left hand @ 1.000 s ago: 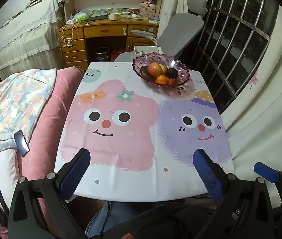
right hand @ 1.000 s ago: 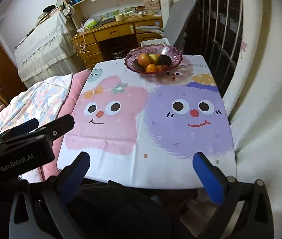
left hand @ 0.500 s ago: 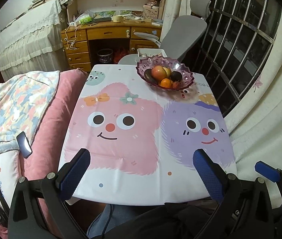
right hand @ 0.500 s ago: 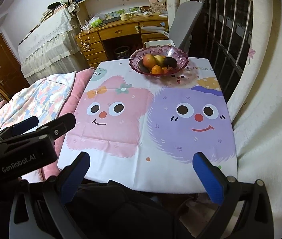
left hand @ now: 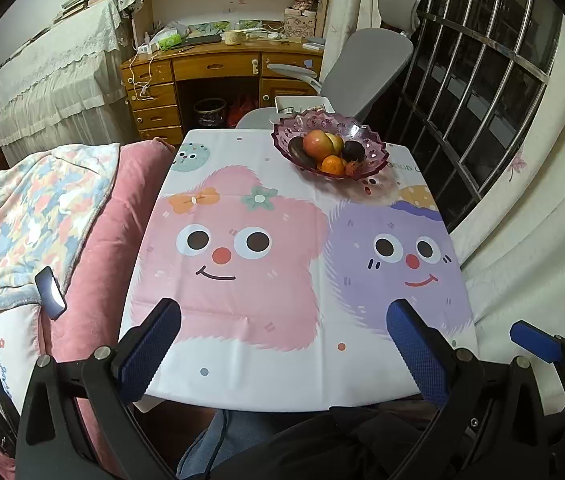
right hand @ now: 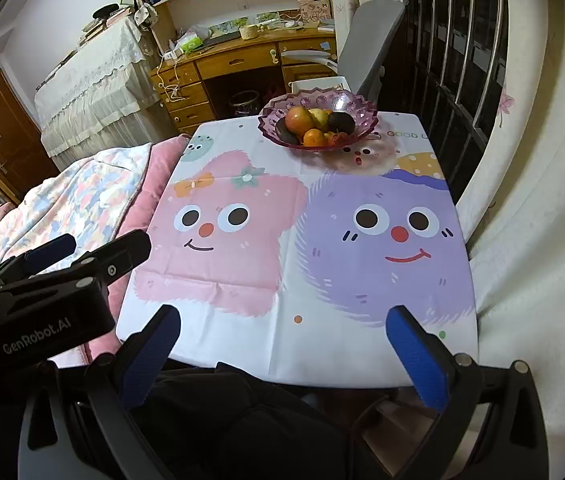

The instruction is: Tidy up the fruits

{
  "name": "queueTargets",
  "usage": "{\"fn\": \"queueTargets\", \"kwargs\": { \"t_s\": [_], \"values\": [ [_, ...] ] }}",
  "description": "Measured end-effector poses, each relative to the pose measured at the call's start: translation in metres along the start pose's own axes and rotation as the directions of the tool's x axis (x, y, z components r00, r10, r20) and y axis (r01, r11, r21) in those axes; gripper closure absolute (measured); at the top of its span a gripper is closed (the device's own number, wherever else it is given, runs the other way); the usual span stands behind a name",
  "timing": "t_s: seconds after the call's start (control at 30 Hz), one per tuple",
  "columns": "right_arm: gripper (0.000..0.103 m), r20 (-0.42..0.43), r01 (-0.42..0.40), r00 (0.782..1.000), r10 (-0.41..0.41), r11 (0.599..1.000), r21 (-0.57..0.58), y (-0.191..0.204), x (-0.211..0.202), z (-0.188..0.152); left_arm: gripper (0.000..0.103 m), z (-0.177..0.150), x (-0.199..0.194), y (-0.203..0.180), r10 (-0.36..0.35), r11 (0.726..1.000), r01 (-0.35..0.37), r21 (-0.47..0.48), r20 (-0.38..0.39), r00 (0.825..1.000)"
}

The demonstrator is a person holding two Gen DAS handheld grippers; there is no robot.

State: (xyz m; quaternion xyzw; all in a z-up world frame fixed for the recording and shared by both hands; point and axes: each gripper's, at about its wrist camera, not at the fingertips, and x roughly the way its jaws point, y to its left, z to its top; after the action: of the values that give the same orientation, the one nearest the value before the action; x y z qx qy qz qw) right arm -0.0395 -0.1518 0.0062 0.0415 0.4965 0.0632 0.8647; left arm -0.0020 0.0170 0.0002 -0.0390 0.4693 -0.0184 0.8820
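A purple glass bowl (left hand: pixel 374 151) stands at the far right of the table and shows in the right wrist view (right hand: pixel 362 119) too. It holds several fruits: a red apple (left hand: pixel 316 143), an orange (left hand: pixel 332 165), a dark plum (left hand: pixel 353 150) and a yellow pear (left hand: pixel 337 141). My left gripper (left hand: pixel 282 344) is open and empty above the table's near edge. My right gripper (right hand: pixel 282 344) is open and empty, also at the near edge, far from the bowl.
The table wears a cloth (left hand: pixel 266 248) with a pink and a purple cartoon face. A pink quilt and bed (left hand: pixel 62 208) lie left. A grey chair (left hand: pixel 366 60) and wooden desk (left hand: pixel 218 72) stand behind. Window bars (left hand: pixel 482 92) run along the right.
Both grippers have drawn back and risen a little, so the table and bowl sit lower and farther in both views. Both stay open and empty.
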Motion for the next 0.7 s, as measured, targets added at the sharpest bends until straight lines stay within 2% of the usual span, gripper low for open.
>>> {"fn": "queueTargets", "kwargs": {
  "t_s": [0.7],
  "values": [
    [0.0,-0.005,-0.001,1.0,0.001,1.0,0.003,-0.0046,0.0038,-0.0041,0.001,-0.007,-0.0042,-0.006,0.02,1.0,-0.02,0.023,0.018,1.0]
  ]
}}
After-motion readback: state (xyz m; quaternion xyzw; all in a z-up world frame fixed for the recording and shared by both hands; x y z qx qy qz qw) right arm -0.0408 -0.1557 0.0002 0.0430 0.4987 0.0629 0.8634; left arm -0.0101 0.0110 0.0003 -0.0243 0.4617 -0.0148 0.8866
